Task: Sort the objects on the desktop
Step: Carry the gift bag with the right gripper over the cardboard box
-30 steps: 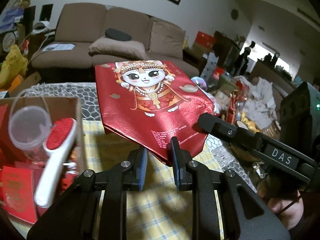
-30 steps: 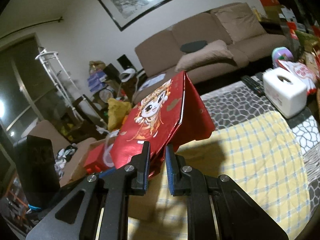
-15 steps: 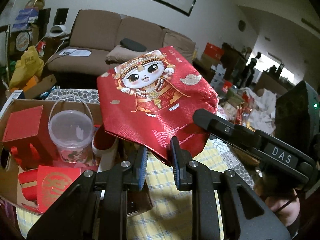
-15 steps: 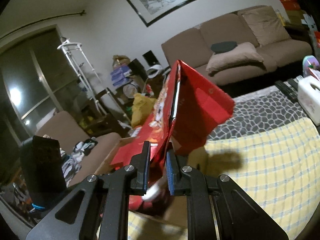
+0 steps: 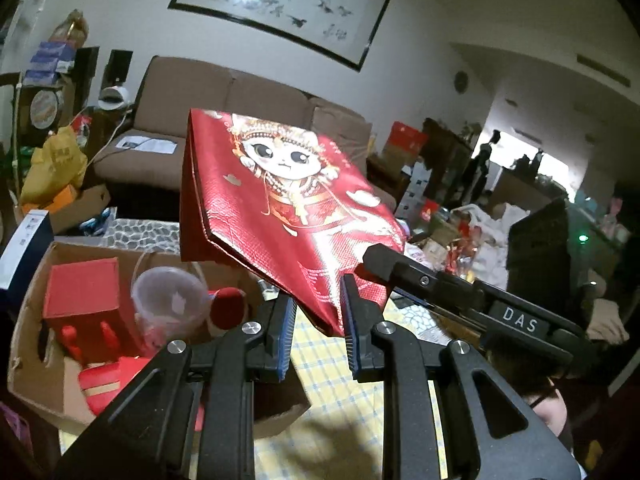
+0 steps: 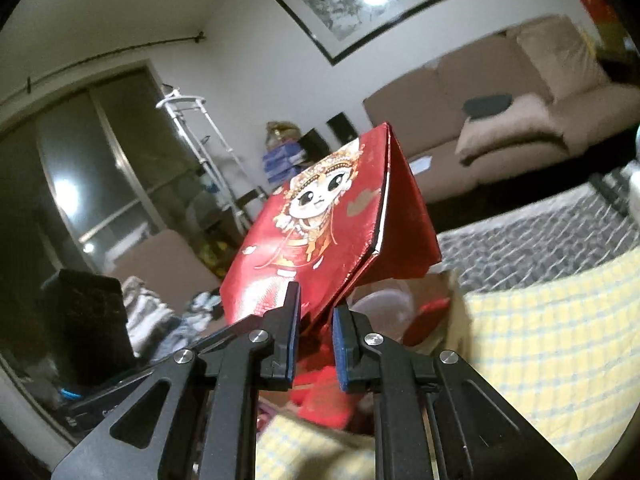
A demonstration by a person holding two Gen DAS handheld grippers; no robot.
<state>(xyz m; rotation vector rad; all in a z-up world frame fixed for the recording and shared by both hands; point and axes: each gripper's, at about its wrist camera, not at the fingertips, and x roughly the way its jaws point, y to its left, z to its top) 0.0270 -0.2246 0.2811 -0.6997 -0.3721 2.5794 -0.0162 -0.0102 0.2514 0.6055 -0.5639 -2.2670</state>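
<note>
A flat red gift bag (image 5: 280,208) with a cartoon cat print hangs in the air above a cardboard box (image 5: 36,320). My left gripper (image 5: 318,320) has the bag's lower corner between its fingers, its right pad against the bag and a gap at its left pad. My right gripper (image 6: 314,324) grips the bag (image 6: 320,232) at the neighbouring lower edge. The right gripper's arm (image 5: 460,296) reaches in from the right in the left wrist view. The box holds a red box (image 5: 80,296), a clear plastic cup (image 5: 168,300) and a red-headed brush (image 5: 228,308).
A yellow checked cloth (image 6: 552,340) covers the table, over a grey patterned cover (image 6: 540,228). A brown sofa (image 5: 240,120) stands behind. Cluttered packages (image 5: 460,240) lie at the right. A blue and white carton (image 5: 24,240) stands left of the box.
Both grippers have carried the bag left and up, from above the yellow cloth to above the cardboard box. The bag has tilted more upright.
</note>
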